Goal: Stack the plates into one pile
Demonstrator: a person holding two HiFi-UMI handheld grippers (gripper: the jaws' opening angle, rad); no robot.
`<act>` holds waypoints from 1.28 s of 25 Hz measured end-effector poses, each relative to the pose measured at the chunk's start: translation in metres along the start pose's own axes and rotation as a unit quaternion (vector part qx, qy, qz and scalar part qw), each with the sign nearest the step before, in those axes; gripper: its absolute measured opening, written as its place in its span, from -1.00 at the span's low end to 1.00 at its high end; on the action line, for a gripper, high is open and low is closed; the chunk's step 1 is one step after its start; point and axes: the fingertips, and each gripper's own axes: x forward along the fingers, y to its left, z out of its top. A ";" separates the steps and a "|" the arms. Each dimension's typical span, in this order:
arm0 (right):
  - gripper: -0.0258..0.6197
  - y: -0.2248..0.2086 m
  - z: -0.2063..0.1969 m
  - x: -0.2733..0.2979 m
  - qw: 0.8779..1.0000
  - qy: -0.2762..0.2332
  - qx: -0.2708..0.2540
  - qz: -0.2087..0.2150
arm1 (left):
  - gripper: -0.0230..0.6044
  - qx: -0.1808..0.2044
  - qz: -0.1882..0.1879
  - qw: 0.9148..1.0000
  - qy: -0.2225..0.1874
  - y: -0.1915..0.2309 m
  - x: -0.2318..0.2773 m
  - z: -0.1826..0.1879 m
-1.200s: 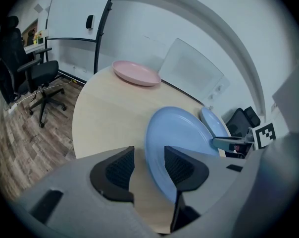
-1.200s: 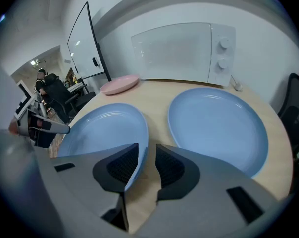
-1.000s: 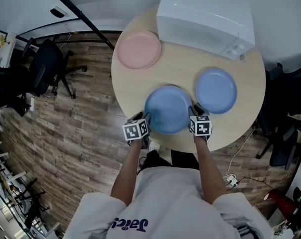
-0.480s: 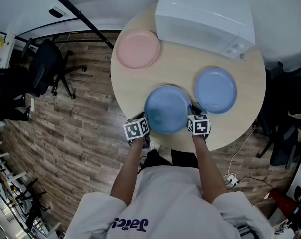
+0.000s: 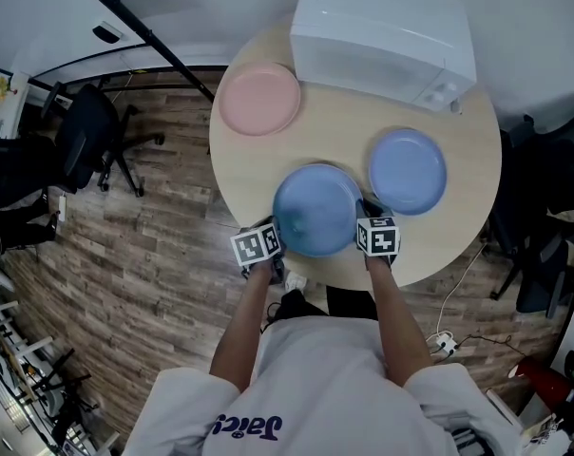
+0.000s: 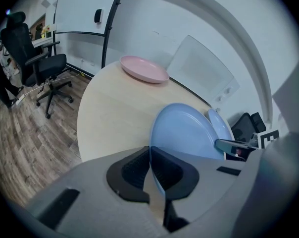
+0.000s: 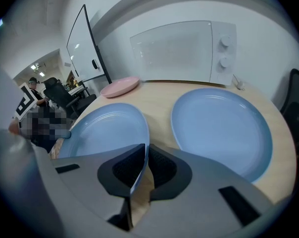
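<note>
Our left tongs have just been closing and now pinch the left rim of the near plate, the thin blue edge caught between the ribbed pads with no gap showing. Our right tongs have likewise just been closing and grip the same plate's right rim, so we hold it from two opposite sides. The plate sits at the near edge of the tabletop, and we cannot tell whether it has lifted off yet. Just beyond it, to the right, lies the right plate, also blue and close beside but apart from ours. The pink plate rests well apart at the far left, with the microwave at the far side. We judge the step in hand to be lifting this plate onto another, most likely its blue neighbour. To do it well we should raise both tongs together so the plate stays level, since each bite is only on a thin rim and could slip. We should clear the neighbour's rim, centre over it, lower until it rests, then open both tongs at once.
</note>
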 end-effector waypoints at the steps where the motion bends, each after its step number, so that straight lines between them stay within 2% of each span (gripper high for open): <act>1: -0.81 -0.001 0.001 -0.002 1.000 -0.002 0.000 -0.001 | -0.86 0.001 -0.001 1.000 -0.001 -0.002 -0.002 0.002; 10: -0.81 -0.007 0.012 -0.022 1.000 -0.020 0.006 -0.014 | -0.86 0.016 -0.013 1.000 -0.005 -0.021 -0.016 0.014; 20: -0.81 -0.021 0.023 -0.056 0.999 -0.033 0.025 -0.026 | -0.86 0.037 -0.035 0.999 0.016 -0.054 -0.036 0.028; 32: -0.81 -0.064 0.033 -0.097 0.995 -0.059 0.055 -0.050 | -0.86 0.077 -0.067 0.994 0.034 -0.116 -0.040 0.043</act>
